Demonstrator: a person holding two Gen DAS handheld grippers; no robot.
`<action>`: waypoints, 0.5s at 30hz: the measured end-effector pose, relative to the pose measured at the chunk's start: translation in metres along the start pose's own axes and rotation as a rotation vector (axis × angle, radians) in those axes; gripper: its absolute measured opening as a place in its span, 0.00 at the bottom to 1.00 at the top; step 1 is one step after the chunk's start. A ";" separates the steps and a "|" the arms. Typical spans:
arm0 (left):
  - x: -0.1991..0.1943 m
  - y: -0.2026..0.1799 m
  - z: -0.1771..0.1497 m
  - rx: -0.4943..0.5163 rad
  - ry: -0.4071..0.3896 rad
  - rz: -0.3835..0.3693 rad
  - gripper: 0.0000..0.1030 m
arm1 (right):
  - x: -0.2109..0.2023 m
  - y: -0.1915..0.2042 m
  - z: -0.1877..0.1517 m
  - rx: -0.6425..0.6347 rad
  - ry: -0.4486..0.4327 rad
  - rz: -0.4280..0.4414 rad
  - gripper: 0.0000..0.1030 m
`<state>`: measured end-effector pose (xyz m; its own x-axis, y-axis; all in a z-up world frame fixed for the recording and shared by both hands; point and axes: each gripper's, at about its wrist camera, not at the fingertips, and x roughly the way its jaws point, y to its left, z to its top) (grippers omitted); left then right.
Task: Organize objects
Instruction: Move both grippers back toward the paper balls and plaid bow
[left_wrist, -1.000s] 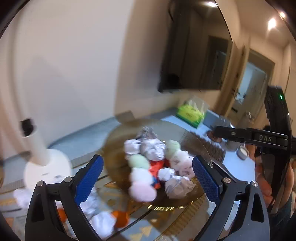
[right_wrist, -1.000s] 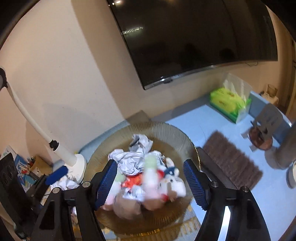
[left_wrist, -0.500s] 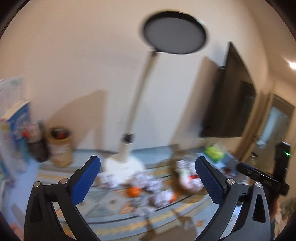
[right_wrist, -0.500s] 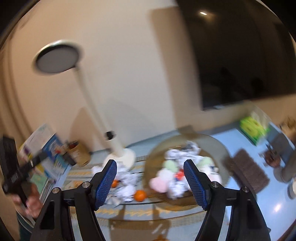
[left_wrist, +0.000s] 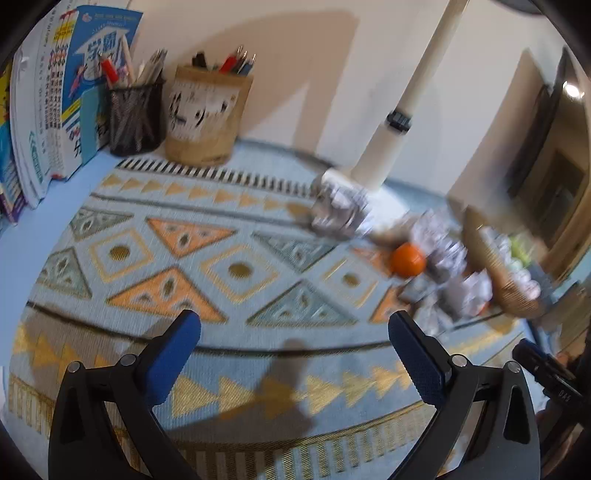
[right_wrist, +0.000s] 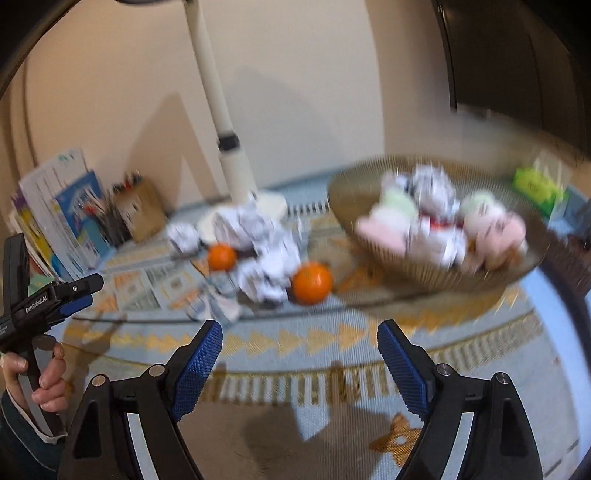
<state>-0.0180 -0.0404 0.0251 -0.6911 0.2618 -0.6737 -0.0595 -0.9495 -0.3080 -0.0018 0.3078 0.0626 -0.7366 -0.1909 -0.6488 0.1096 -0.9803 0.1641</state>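
Observation:
A wide woven bowl sits on the patterned mat, heaped with crumpled paper balls and soft pastel toys; its edge shows at the right of the left wrist view. Left of it lie loose crumpled paper balls and two oranges; one orange shows in the left wrist view. My right gripper is open and empty, in front of the pile. My left gripper is open and empty over bare mat, well left of the pile; it also shows in the right wrist view.
A white lamp post and base stand behind the paper pile. A mesh pen cup, a tan pen holder and upright books stand at the back left. A green tissue box and a dark screen are at the right.
Both grippers have pulled back and swung left from above the bowl. The views now look low across the mat; the left one faces the pen cups and books. Both stay open and empty.

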 end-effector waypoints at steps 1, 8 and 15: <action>-0.001 -0.002 0.000 0.006 -0.010 -0.010 0.98 | 0.005 -0.002 -0.003 0.005 0.008 -0.002 0.83; -0.001 -0.006 -0.003 0.024 -0.006 0.023 0.98 | 0.020 0.001 -0.010 -0.032 0.046 -0.038 0.83; 0.001 -0.007 -0.003 0.028 0.012 0.031 0.99 | 0.023 0.020 -0.014 -0.126 0.048 -0.088 0.83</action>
<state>-0.0160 -0.0325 0.0244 -0.6845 0.2340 -0.6904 -0.0586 -0.9617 -0.2678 -0.0068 0.2830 0.0406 -0.7146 -0.1036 -0.6918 0.1315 -0.9912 0.0126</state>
